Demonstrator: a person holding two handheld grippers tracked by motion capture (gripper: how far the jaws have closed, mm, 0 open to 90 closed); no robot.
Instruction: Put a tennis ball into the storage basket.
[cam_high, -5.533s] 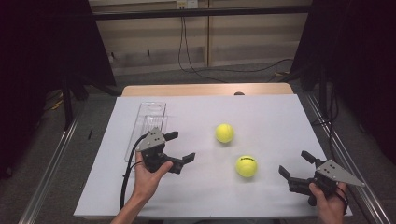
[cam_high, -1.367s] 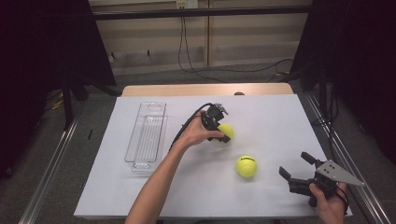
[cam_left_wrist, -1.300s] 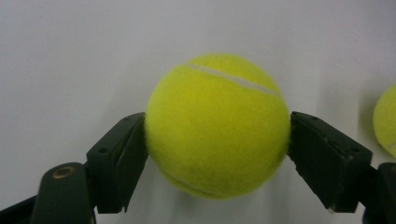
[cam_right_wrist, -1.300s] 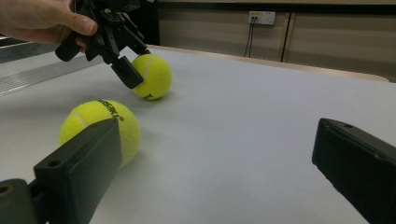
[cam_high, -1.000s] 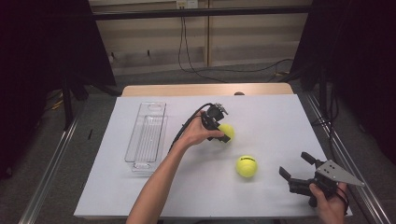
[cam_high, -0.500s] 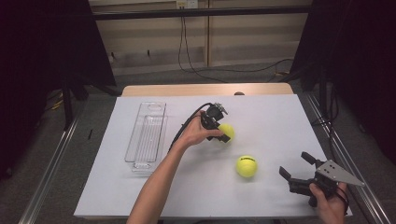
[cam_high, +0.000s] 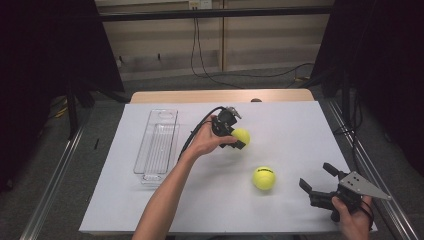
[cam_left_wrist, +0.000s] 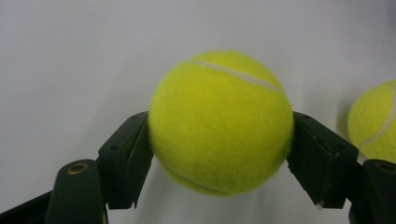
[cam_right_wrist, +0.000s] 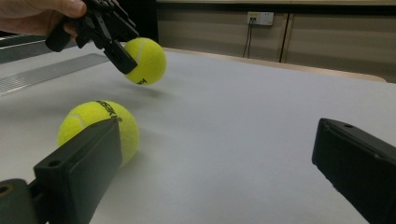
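Jaws of the left gripper (cam_high: 239, 138) pinch a tennis ball (cam_high: 241, 135) at its widest part, one pad on each side, so the round ball cannot slip out; in the right gripper view it appears just clear of the white table (cam_high: 300, 130). A second ball (cam_high: 263, 178) lies loose on the table nearer the person. The right gripper (cam_high: 317, 181) rests near it, jaws spread wide, probably ready for that ball. A clear tray (cam_high: 156, 146) sits left, likely their destination.
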